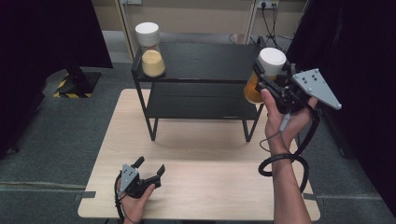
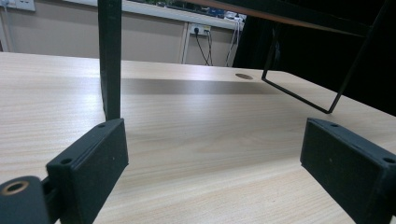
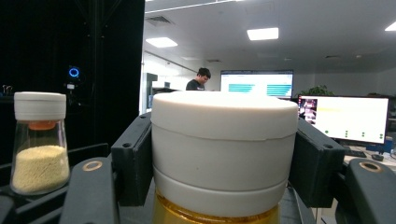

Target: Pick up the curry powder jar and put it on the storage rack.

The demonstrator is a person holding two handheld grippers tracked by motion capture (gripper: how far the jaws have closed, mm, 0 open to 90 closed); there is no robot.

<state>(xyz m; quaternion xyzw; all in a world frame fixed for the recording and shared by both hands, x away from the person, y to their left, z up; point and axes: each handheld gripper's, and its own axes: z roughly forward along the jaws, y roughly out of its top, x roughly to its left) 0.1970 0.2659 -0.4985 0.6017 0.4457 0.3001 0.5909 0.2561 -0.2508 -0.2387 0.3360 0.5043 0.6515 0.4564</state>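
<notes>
Orange-filled jar (image 1: 261, 74), white-capped, is pinched by the right gripper's (image 1: 270, 80) fingers beside the black shelf's (image 1: 201, 60) top right corner; left gripper's (image 1: 149, 167) fingers are spread, resting before the shelf.

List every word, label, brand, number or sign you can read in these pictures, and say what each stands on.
None can be read.
White-lidded jar of orange contents in the right gripper: lid blank.
White-lidded glass jar of yellow grains: no label.
Two lit monitor screens: text too small and blurred.
</notes>
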